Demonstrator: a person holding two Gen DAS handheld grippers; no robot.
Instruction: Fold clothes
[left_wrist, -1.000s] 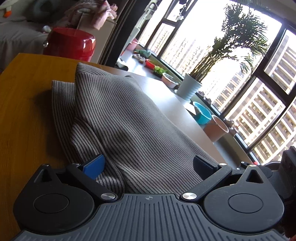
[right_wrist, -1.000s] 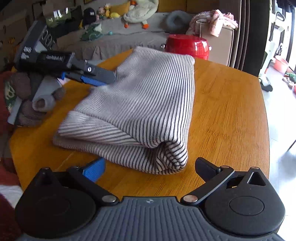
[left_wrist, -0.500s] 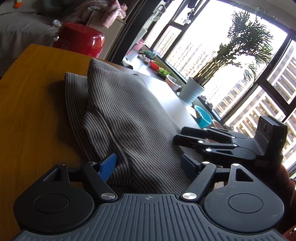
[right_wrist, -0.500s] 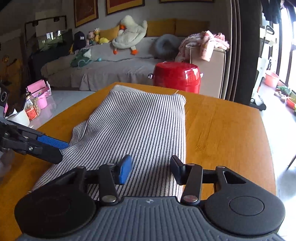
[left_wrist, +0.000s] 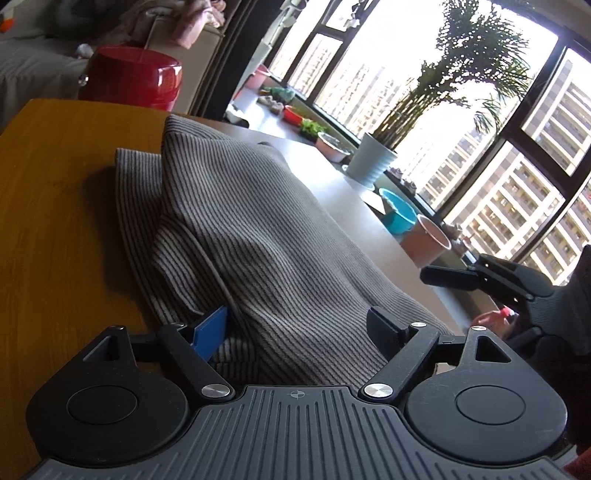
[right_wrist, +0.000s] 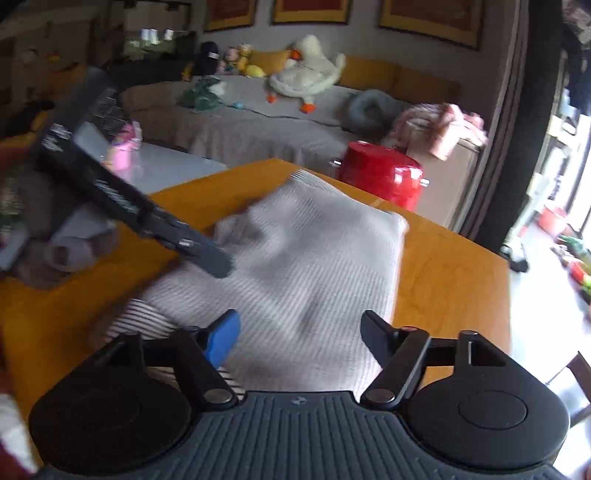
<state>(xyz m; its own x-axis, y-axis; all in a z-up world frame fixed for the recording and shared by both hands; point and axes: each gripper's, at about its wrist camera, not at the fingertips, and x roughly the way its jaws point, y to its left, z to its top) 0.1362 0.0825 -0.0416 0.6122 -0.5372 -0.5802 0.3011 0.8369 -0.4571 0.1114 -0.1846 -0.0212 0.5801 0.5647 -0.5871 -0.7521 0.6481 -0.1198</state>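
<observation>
A grey striped garment (left_wrist: 258, 236) lies folded in a thick bundle on the wooden table (left_wrist: 55, 221). My left gripper (left_wrist: 295, 328) sits low at its near end. The jaws are opening, the cloth lies between them, and the pads do not press it. In the right wrist view, which is blurred by motion, the garment (right_wrist: 314, 258) fills the middle. My right gripper (right_wrist: 299, 336) hovers at its near edge, jaws opening over the cloth without pinching it. The left gripper (right_wrist: 216, 260) reaches in from the left onto the fabric. The right gripper (left_wrist: 443, 275) shows beside the garment, at the right of the left wrist view.
A red pot (right_wrist: 380, 177) stands past the table's far edge. A window ledge holds a white plant pot (left_wrist: 371, 162) and a blue bowl (left_wrist: 397, 216). A heap of soft things (right_wrist: 55, 240) lies by the table's left side. A sofa with a plush goose (right_wrist: 310, 70) is behind.
Both grippers narrowed over the cloth, then widened again. The right gripper drew back from above the garment toward its near end and rolled. The left gripper barely moved.
</observation>
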